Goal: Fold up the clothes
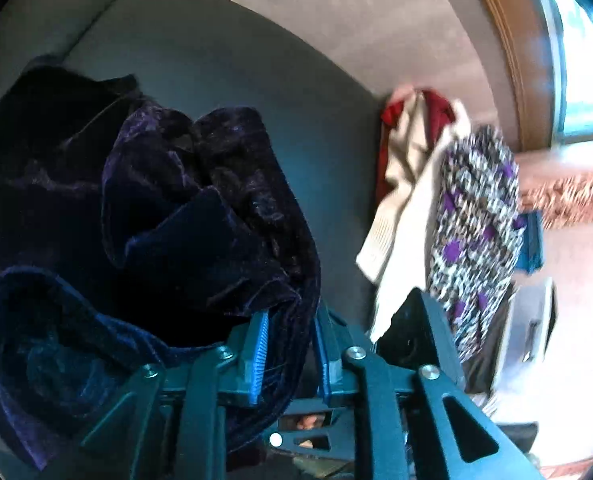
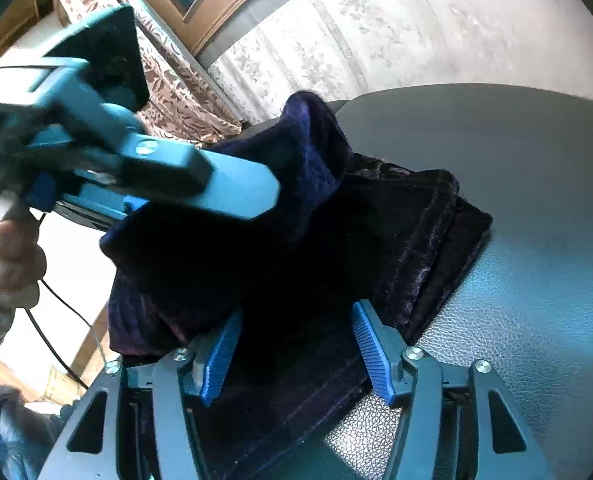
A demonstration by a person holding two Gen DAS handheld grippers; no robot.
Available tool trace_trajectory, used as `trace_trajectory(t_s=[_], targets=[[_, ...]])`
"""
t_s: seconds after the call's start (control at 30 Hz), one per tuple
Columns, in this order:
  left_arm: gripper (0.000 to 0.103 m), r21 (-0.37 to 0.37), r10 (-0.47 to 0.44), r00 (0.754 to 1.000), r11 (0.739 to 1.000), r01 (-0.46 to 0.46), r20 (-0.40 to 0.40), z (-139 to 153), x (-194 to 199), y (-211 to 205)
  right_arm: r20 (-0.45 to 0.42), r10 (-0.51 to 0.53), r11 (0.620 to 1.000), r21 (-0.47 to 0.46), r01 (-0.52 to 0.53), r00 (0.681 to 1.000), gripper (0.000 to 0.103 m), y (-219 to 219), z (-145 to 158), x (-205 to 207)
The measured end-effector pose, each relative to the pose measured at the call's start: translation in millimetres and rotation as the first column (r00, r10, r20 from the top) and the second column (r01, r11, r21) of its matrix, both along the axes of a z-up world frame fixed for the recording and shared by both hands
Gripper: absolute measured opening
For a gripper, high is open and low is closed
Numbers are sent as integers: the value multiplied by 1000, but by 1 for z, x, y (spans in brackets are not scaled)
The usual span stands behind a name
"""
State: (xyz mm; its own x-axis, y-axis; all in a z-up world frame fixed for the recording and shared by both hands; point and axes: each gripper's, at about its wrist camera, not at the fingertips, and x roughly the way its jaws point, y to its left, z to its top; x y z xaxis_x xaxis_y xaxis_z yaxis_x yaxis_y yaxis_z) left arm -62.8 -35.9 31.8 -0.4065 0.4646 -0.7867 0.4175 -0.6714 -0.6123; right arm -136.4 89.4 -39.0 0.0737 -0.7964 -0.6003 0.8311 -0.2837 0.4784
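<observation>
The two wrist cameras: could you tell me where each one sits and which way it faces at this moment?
Left wrist: behind the left gripper, facing the sofa back; fingers pinch the purple velvet garment; clothes pile right.
Right wrist: behind the right gripper, jaws apart over that garment on the leather seat; the left gripper and the person's hand show.
Shared: garment, sofa.

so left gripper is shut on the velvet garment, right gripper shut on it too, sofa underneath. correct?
Not quite. The left gripper is shut on the velvet garment, over the sofa. But the right gripper is open: the right wrist view shows its jaws spread wide with the garment lying between them, not pinched.
</observation>
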Motion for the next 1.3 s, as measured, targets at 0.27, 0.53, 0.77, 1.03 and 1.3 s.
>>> trace_trajectory(t_s=[0.27, 0.53, 0.77, 1.03, 1.3], targets=[[28, 108, -86, 995, 991, 81, 43, 11, -17, 17, -35, -134, 991, 20, 135, 990, 89, 43, 24, 11], [35, 182, -59, 992, 983, 37, 116, -4, -18, 21, -37, -153, 988, 24, 154, 988, 94, 86, 41, 46], [40, 72, -129, 980, 990, 120, 151, -1, -24, 42, -14, -116, 987, 114, 117, 993, 94, 102, 26, 75], [43, -109, -296, 928, 939, 326, 228, -9, -46, 79, 5, -202, 973, 117, 200, 979, 94, 135, 30, 78], [47, 122, -410, 898, 911, 394, 158, -7, -40, 73, -25, -167, 982, 84, 168, 986, 94, 133, 50, 93]])
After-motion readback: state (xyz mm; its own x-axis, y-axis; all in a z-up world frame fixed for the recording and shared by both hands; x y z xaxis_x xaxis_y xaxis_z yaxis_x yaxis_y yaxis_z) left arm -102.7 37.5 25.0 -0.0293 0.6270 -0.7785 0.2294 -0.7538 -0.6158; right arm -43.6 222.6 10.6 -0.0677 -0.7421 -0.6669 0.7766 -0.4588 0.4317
